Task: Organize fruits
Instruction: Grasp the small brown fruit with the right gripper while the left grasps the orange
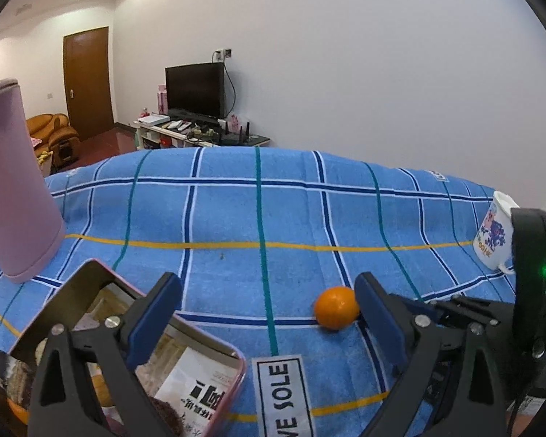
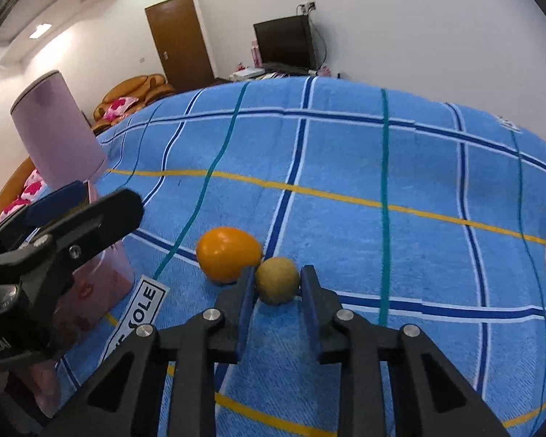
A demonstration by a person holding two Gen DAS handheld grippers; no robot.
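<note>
In the right wrist view, my right gripper (image 2: 278, 273) is shut on a small brownish-green round fruit (image 2: 277, 282) resting on the blue checked cloth (image 2: 345, 167). An orange fruit (image 2: 227, 255) lies just left of it, touching it. In the left wrist view the same orange fruit (image 1: 335, 307) sits between the wide-open fingers of my left gripper (image 1: 267, 284), close to the right finger; nothing is held. A pink-rimmed box (image 1: 214, 342) with printed packets lies under the left finger. The brown fruit is hidden in this view.
A tall pink cylinder (image 1: 14, 182) stands at the left, beside the box (image 2: 102, 284). A printed white mug (image 1: 495, 233) stands at the right edge. A white "SOLE" label (image 1: 284, 393) is sewn on the cloth. The right gripper's black housing (image 1: 535, 255) is close by on the right.
</note>
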